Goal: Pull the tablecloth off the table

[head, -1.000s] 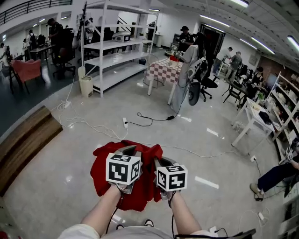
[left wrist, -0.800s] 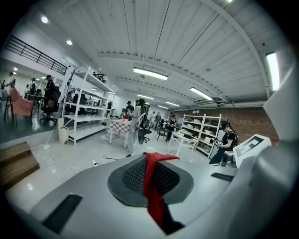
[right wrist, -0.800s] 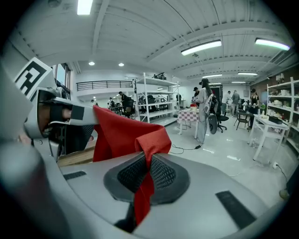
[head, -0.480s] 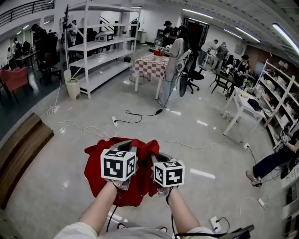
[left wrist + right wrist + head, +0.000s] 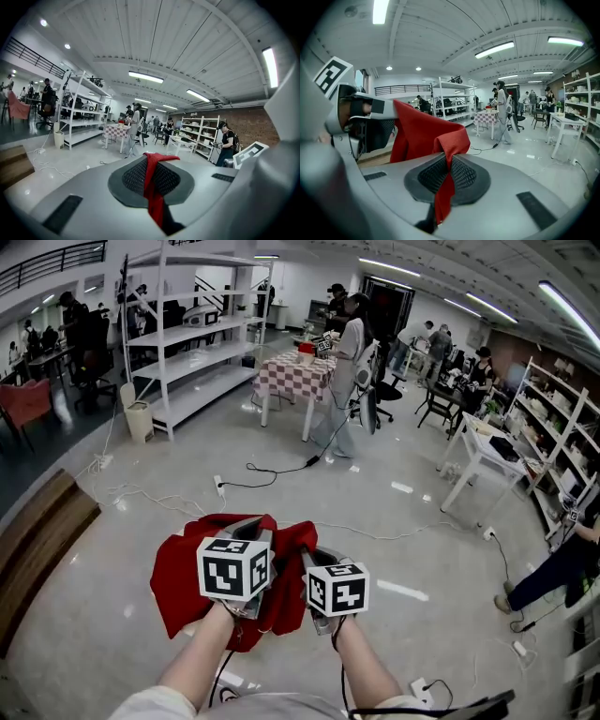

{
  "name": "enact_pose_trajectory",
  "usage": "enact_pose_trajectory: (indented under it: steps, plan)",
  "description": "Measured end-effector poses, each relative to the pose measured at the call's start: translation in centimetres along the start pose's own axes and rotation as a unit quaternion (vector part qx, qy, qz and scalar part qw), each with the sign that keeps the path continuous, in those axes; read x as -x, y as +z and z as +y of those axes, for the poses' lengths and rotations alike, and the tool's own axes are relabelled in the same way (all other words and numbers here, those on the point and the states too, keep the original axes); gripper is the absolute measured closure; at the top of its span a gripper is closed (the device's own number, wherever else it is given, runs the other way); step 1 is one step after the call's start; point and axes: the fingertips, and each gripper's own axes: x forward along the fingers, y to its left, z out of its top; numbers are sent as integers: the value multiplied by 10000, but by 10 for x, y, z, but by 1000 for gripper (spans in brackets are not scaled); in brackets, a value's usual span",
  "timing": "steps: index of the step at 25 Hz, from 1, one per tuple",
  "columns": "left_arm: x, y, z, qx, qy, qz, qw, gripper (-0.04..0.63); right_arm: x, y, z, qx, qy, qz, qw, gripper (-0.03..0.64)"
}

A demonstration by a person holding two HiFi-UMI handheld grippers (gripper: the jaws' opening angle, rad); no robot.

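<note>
Polished grey floor (image 5: pixel 412 531), red tablecloth (image 5: pixel 178 568) held above it.
Left gripper (image 5: pixel 151 159) and right gripper (image 5: pixel 449 161) each pinch a cloth fold; both forearms (image 5: pixel 202 662) reach forward side by side, with the cloth hanging bunched, well apart from the checkered table (image 5: pixel 292 379).

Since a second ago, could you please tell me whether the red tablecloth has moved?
Yes: the red tablecloth has come slightly forward, its far edge now nearer the white power strip ahead.

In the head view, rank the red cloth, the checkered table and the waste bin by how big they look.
1. red cloth, but it is nearest the camera
2. checkered table
3. waste bin, clearly smallest
</note>
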Motion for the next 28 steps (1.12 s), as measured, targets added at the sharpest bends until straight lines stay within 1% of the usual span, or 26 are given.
enact_pose_trajectory:
  steps: [10,16,23,28]
  plan:
    - [-30,-13,-60,-152,-237,104,9995,578,26,-16,-53,-315,-122,-40,9994,588]
    - [-44,-9,-95,-197,-405,146,9989,577,52,-17,-85,-467,-280,-74,9985,588]
    - [-61,-18,-139,-241,-603,175,9977,578,75,-23,-123,-508,-435,-122,9977,588]
    - [-68,-25,-162,-236,-618,189,9976,577,91,-27,-142,-523,-445,-175,9975,588]
